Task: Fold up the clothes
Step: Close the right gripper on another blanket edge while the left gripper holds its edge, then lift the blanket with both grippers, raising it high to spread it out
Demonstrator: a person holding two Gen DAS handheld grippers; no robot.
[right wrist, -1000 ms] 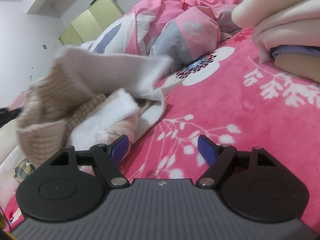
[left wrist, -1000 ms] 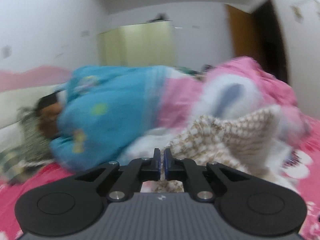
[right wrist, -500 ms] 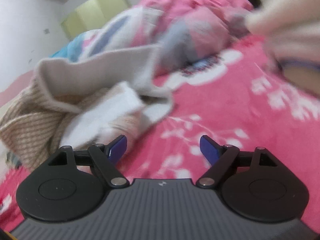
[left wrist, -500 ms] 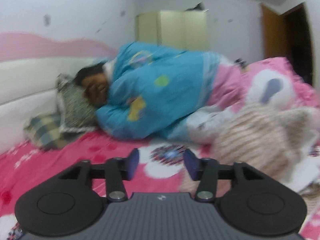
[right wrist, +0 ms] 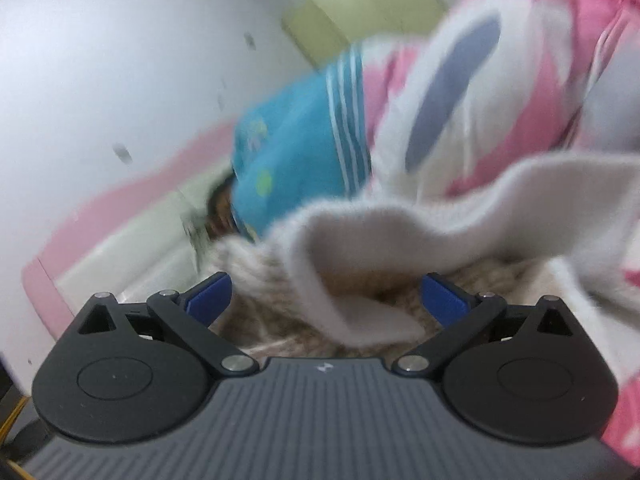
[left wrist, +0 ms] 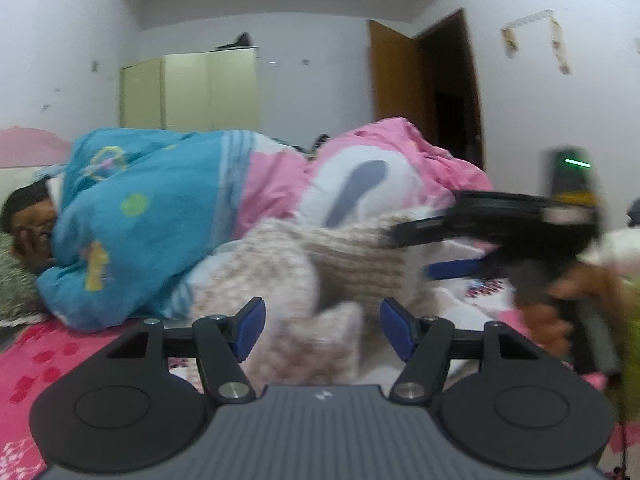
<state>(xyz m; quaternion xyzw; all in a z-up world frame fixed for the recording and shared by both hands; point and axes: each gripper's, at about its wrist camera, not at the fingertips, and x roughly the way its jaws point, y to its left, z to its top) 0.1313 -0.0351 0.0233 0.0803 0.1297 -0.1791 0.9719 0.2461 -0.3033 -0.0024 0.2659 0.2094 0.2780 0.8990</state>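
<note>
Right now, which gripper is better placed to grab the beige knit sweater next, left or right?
Right, probably. The right gripper has its opening jaws around a fold of the beige knit sweater. The left gripper, also opening, has fabric between its pads, but blurred.

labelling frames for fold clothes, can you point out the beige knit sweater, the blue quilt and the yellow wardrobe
beige knit sweater [left wrist: 352, 264]: left wrist view, on its ribbed knit middle.
blue quilt [left wrist: 160, 216]: left wrist view, on the plain blue cloth near the green dot.
yellow wardrobe [left wrist: 208, 92]: left wrist view, on a middle door panel.

Both wrist views look low and close across the bed, sharing the beige knit garment [left wrist: 352, 264] [right wrist: 360, 280]
</note>
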